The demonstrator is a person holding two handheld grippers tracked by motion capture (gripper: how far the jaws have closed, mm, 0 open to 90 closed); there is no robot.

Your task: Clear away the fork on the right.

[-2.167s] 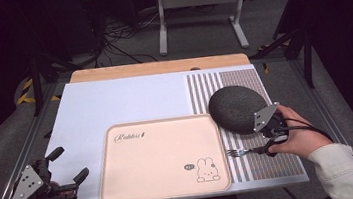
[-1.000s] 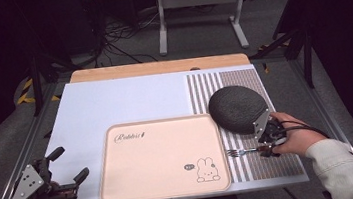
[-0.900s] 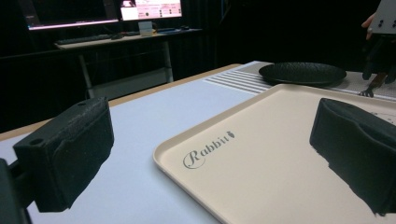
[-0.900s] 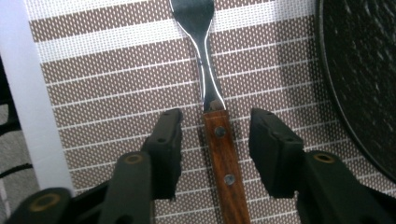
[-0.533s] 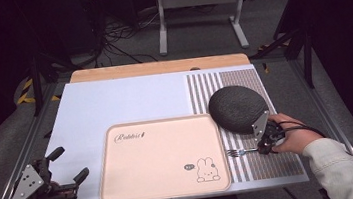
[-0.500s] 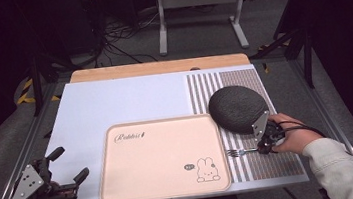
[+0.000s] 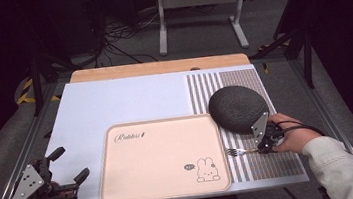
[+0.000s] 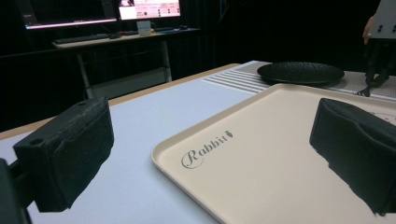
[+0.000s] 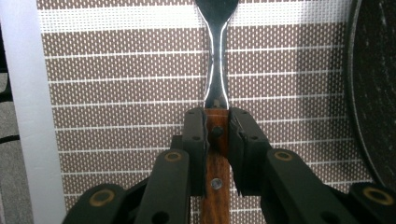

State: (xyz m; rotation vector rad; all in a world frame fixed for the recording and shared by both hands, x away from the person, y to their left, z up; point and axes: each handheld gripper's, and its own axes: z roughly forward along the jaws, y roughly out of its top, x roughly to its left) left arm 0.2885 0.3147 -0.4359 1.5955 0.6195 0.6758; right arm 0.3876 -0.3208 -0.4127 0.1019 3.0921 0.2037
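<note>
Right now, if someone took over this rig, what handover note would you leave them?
Right gripper: jaws have just been closing and now clamp the wooden handle of the fork, which lies on the striped placemat beside the dark plate.
Left gripper: open, holding nothing, at the near left corner by the beige tray.
Done: fork gripped.
Left: lift the fork, probably onto the tray; plate not yet handled.
</note>
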